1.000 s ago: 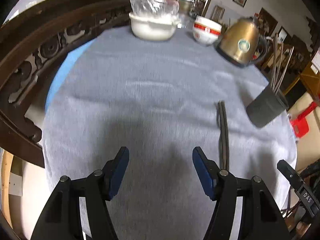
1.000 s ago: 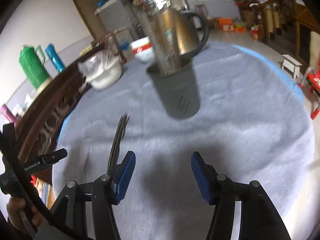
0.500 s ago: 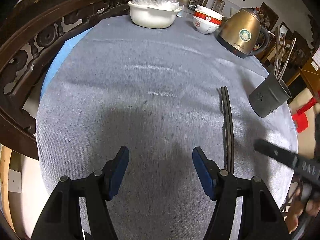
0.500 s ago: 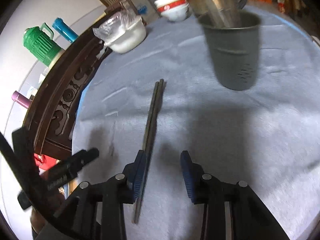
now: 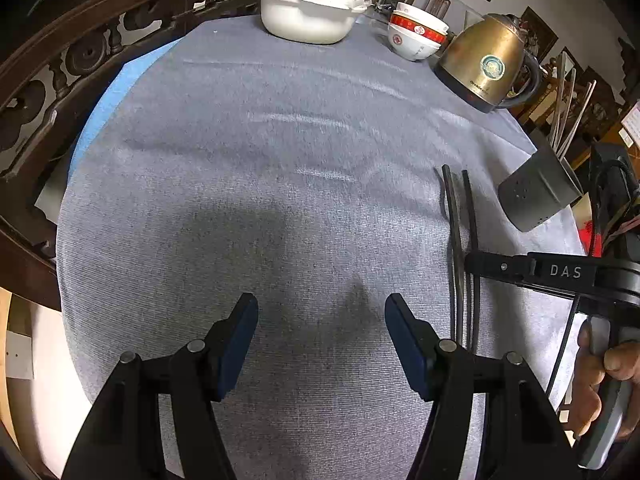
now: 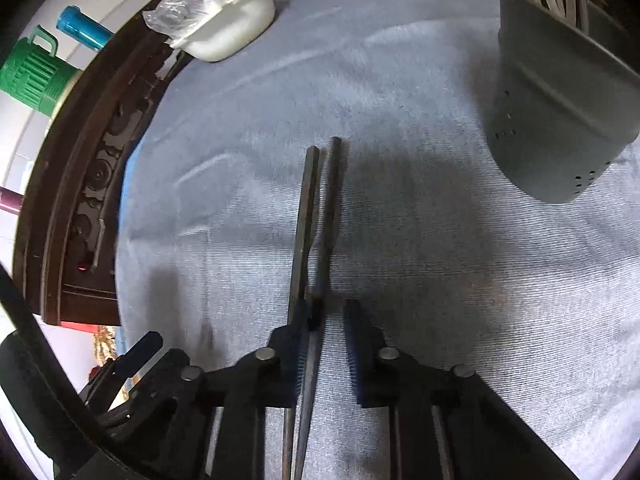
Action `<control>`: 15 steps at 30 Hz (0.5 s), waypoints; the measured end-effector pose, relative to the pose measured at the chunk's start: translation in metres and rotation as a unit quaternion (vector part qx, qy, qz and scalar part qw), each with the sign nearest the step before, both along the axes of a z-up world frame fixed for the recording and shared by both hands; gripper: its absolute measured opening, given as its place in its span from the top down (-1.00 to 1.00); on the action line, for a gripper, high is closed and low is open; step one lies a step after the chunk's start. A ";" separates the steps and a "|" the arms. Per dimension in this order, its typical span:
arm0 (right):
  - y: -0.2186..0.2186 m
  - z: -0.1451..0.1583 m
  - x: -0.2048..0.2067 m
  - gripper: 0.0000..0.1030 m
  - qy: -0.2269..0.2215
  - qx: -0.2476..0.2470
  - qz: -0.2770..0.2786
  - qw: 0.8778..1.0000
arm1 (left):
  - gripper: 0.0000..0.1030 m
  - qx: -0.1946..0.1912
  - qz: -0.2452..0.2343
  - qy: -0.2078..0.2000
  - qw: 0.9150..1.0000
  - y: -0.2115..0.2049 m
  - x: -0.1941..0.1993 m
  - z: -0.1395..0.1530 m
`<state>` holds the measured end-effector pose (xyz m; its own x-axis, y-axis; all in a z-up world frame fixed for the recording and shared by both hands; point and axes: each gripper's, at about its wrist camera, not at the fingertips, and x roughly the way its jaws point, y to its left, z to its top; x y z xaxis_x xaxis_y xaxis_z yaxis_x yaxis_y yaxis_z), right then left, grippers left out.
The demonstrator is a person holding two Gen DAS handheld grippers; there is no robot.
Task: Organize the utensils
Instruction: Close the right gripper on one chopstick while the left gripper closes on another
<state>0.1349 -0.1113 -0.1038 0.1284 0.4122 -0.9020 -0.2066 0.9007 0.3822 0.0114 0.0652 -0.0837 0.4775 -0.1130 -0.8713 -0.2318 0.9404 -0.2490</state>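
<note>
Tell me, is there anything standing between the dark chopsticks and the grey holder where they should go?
Nothing visible does. Only bare grey tablecloth separates the chopsticks, between the right gripper jaws, from the utensil holder. The kettle and bowls stand farther back.

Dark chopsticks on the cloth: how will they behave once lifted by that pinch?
The chopsticks look thin and stiff, probably light. Right gripper pinches them near one end, so they'll likely droop or pivot. Their splayed tips suggest they may scissor apart.

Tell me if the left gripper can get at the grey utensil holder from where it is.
Probably not directly. The left gripper hangs open over bare cloth, and between it and the grey utensil holder lie the dark chopsticks with the right gripper shut on them, barring the way.
</note>
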 end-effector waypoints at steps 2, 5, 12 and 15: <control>-0.003 -0.001 0.002 0.84 0.009 0.005 0.001 1.000 | -0.30 0.000 -0.003 0.001 1.000 -0.001 0.000 0.000; -0.011 0.001 0.004 0.86 0.009 -0.012 -0.002 1.000 | -0.29 -0.002 -0.006 0.000 1.000 -0.003 0.000 0.002; -0.012 0.002 0.018 0.82 0.034 -0.033 0.006 0.999 | -0.29 -0.003 -0.013 0.007 1.000 -0.008 0.004 0.005; -0.009 0.002 0.024 0.82 0.034 -0.038 0.014 0.999 | -0.30 0.000 -0.021 0.017 1.000 -0.012 0.008 0.009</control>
